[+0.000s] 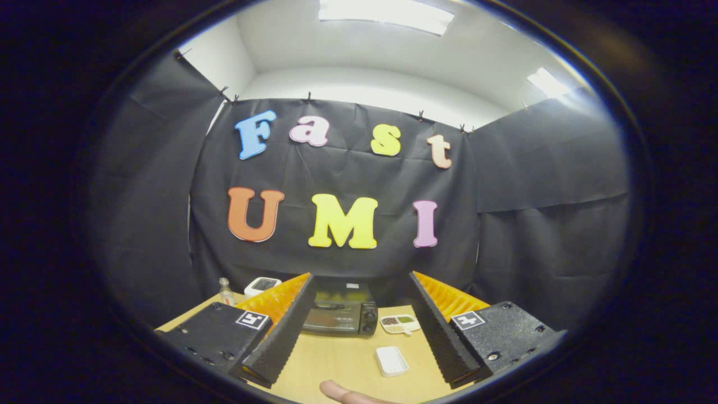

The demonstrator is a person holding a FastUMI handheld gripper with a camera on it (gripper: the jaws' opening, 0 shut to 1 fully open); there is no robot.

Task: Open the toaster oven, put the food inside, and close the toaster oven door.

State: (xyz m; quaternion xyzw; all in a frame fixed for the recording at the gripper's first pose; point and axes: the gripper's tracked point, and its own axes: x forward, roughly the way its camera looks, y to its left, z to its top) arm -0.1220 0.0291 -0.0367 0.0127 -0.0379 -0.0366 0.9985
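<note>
Nearest the camera, a person's fingertip [345, 394] rests on the pale wooden tabletop [336, 359] just below the gripper [359, 336]. The gripper's two ridged fingers stand wide apart and hold nothing; bare table lies between them.

Just ahead, between the fingers and nearer the right one, sits a small white rectangular dish [391, 361]. Its contents cannot be made out. Beyond it, beside the oven, lies a white divided plate [400, 324] with dark and green portions in its compartments. This is judged to be the food, though which of the two items is meant is uncertain.

Farther back stands the black toaster oven [339, 310] with a glass door and knobs down its right side. The door appears shut, its handle across the top edge. With door shut and food outside, the scene fits work on the door, though one moment cannot settle that.

To open it well: approach level, centre the handle between the fingers, close squarely, then pull down along the hinge arc, not straight back, lest the oven slide.

Behind the left finger stand a small clear bottle [225, 290] and a white timer-like device [261, 285].
</note>
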